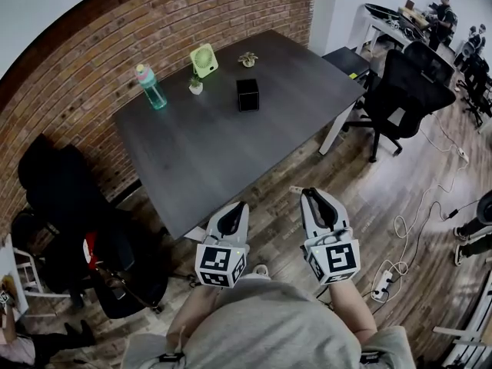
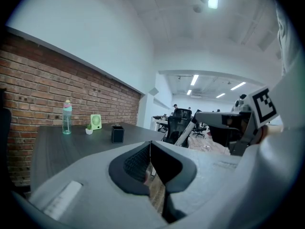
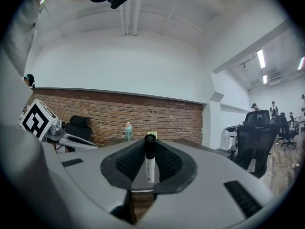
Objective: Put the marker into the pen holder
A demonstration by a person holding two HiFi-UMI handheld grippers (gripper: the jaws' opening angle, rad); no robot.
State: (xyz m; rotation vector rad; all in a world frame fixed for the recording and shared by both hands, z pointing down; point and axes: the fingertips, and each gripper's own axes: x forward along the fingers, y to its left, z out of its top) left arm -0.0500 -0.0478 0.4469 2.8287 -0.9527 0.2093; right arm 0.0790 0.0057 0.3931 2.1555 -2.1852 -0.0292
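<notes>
The black cube pen holder (image 1: 247, 94) stands on the far half of the dark table (image 1: 207, 160), and shows small in the left gripper view (image 2: 117, 134). A white marker (image 3: 150, 162) with a black cap stands upright between the jaws of my right gripper (image 3: 150, 168), which is shut on it. In the head view that right gripper (image 1: 311, 196) is held close to my body, off the table's near corner. My left gripper (image 1: 237, 209) is beside it, jaws shut together with nothing in them (image 2: 150, 151).
On the table's far side stand a teal bottle (image 1: 151, 86), a green fan (image 1: 204, 60) and two small plants (image 1: 196, 86). Black office chairs (image 1: 407, 91) are at the right, a black chair (image 1: 61, 198) at the left, and cables (image 1: 407, 229) lie on the wooden floor.
</notes>
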